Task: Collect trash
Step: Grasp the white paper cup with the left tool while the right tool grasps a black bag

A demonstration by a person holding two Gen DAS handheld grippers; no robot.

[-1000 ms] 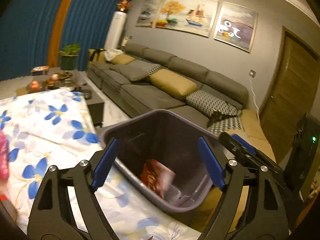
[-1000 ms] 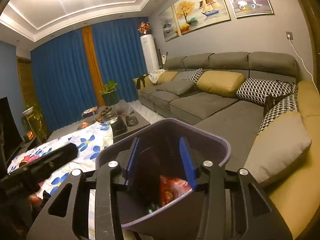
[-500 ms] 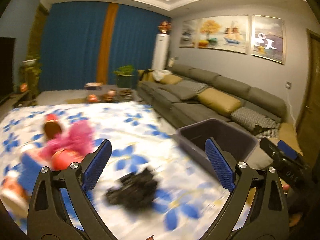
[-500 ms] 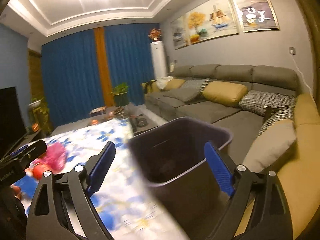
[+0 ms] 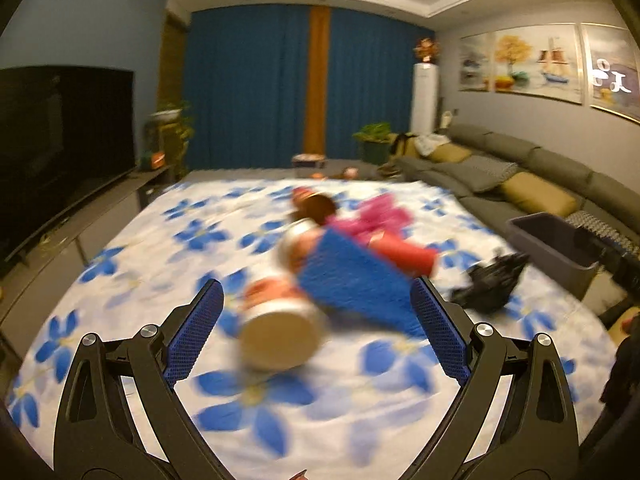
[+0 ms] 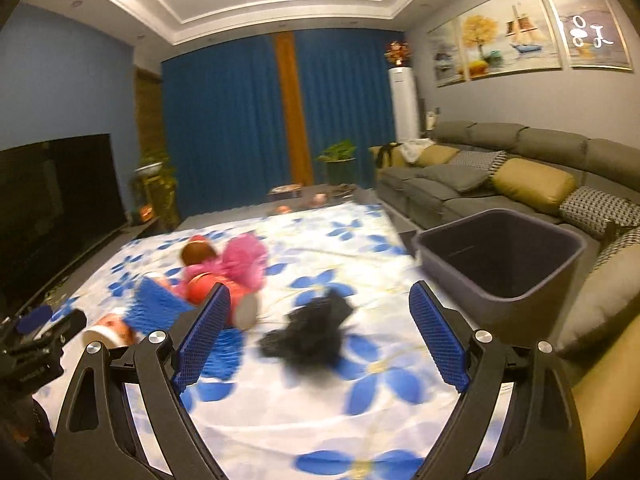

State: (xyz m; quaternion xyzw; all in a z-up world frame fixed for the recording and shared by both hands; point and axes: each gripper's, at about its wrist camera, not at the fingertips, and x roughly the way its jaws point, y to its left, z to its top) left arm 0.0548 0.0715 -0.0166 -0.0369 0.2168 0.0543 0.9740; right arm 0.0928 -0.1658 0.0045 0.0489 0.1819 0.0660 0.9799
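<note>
Trash lies in a blurred pile on the flowered cloth (image 5: 132,252): a paper cup (image 5: 280,332) on its side, a blue box (image 5: 352,280), a red can (image 5: 408,254), a pink wrapper (image 5: 380,216) and a crumpled black bag (image 5: 490,286). My left gripper (image 5: 316,334) is open and empty just before the cup. My right gripper (image 6: 320,338) is open and empty over the black bag (image 6: 316,334). The dark bin (image 6: 500,260) stands at the cloth's right edge, also in the left wrist view (image 5: 552,244).
A grey sofa (image 6: 500,172) with cushions runs along the right wall. A television (image 5: 60,136) stands on the left. A low table with small items (image 6: 312,196) and a potted plant (image 6: 338,160) are at the far end before blue curtains.
Both grippers have swung left, away from the bin and over the cloth. The right gripper has opened wide. The trash pile is now in front of both.
</note>
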